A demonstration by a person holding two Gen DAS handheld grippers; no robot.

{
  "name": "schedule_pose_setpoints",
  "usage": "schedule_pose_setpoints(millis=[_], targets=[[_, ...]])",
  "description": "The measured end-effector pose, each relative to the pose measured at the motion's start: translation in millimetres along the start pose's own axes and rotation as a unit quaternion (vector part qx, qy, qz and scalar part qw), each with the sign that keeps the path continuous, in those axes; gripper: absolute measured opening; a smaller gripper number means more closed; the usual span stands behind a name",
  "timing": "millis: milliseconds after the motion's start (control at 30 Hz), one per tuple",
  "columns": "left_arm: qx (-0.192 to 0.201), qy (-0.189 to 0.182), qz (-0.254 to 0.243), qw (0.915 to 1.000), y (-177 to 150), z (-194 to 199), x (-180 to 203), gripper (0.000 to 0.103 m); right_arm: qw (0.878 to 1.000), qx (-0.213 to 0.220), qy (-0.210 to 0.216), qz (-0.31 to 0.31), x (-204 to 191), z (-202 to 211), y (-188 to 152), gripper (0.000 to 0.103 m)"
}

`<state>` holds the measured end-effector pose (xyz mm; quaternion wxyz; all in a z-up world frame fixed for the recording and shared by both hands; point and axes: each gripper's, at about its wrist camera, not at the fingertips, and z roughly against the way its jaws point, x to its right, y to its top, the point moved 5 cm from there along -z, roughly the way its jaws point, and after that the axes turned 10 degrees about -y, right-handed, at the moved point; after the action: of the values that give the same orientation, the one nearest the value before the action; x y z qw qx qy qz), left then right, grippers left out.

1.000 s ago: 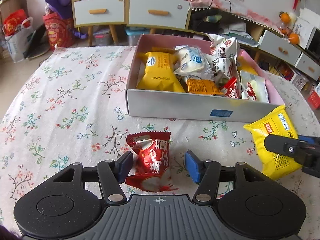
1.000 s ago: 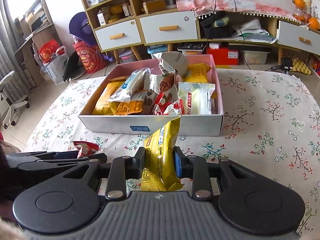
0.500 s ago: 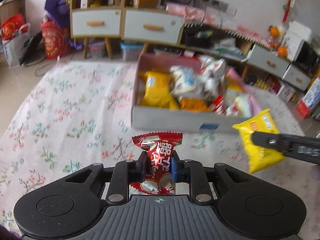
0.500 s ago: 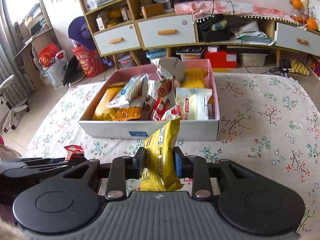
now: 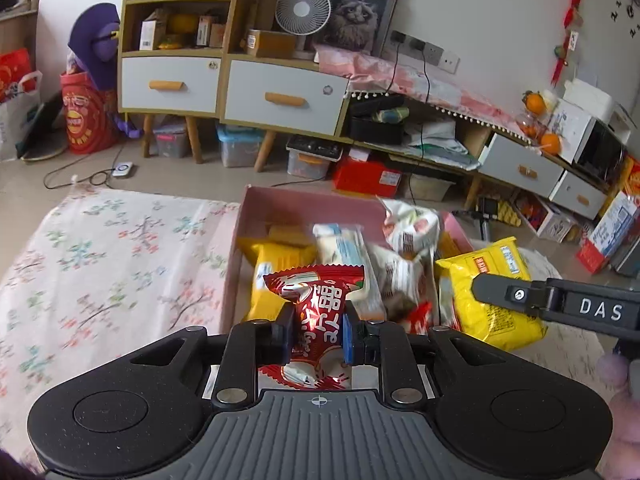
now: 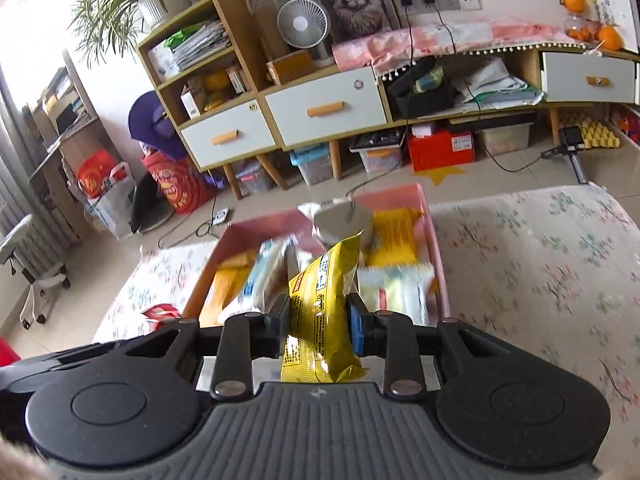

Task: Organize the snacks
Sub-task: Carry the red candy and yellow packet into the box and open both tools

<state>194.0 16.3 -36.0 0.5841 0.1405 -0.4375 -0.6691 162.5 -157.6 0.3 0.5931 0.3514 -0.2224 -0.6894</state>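
A: Pink box (image 5: 454,227), contents?
B: Crowded with yellow and white snack packets; it sits on the flowered tabletop (image 5: 100,248), toward its far edge.
A: Tongs?
B: Left tongs (image 5: 316,332) clamp a red packet (image 5: 318,312); right tongs (image 6: 318,330) clamp a yellow packet (image 6: 320,312). Both packets hang above the box's near wall.

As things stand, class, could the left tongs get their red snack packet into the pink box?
Probably yes. The left tongs grip the red packet just before the pink box, whose top is open; only the snacks piled inside crowd the landing spot.
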Motion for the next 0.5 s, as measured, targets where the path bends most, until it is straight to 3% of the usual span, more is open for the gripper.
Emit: schedule_pose_setpoints(millis=[367,500], targets=[[0.006,0.008,-0.013,0.9999,8,-38,-10,0.021,1.0,-0.007,0.023,-0.016,4,-34,0,0.027],[0.012,0.001,-0.011,0.9999,9,-36,-12,0.025,1.0,-0.002,0.019,-0.012,5,-32,-1,0.033]])
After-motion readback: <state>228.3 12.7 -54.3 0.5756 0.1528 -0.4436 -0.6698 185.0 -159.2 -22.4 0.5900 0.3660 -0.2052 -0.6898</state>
